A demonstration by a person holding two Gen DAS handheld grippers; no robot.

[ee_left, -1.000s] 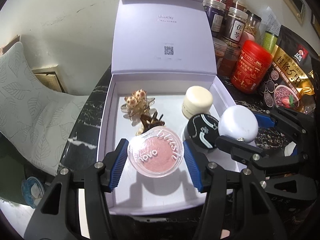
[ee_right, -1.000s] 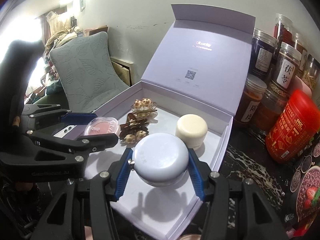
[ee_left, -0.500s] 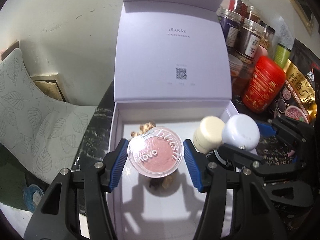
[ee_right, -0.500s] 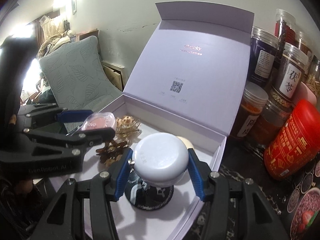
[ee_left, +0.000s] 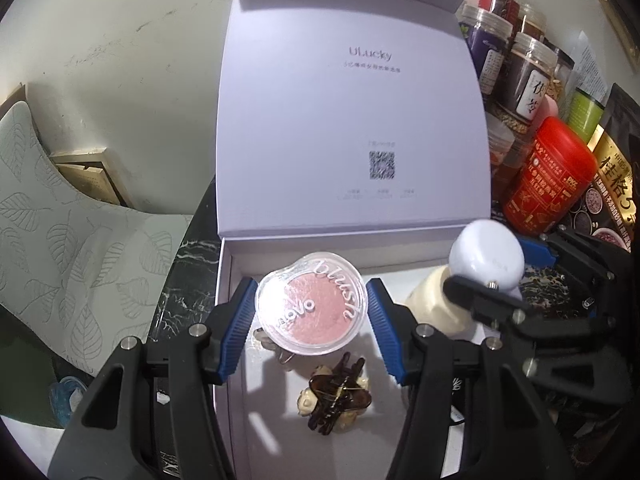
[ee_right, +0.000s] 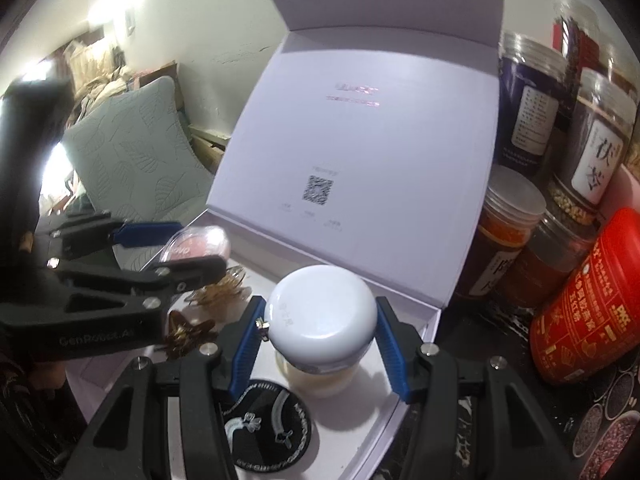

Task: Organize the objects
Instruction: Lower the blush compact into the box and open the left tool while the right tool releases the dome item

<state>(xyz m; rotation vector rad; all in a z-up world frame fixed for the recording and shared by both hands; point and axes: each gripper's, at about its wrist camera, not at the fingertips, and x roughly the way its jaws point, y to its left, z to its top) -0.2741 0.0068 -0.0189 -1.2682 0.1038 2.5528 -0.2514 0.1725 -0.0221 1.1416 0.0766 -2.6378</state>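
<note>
My box (ee_left: pixel 352 120) lid looks closer now, my left tongs (ee_left: pixel 311 317) squeeze the blush (ee_left: pixel 311 308), my right tongs (ee_right: pixel 320 325) squeeze the white jar (ee_right: pixel 320 316).

The box lid (ee_left: pixel 352 120) reads "ULucky"; the blush compact (ee_left: pixel 311 311) reads "blush".

Cream jar (ee_right: pixel 320 376) largely hidden under the held white jar (ee_right: pixel 322 316), gold hair clip (ee_right: pixel 224 286) partly behind a gripper finger, small lid print (ee_left: pixel 374 194) unreadable, black compact (ee_right: pixel 266 426) possibly embroidered, partly covered.
</note>
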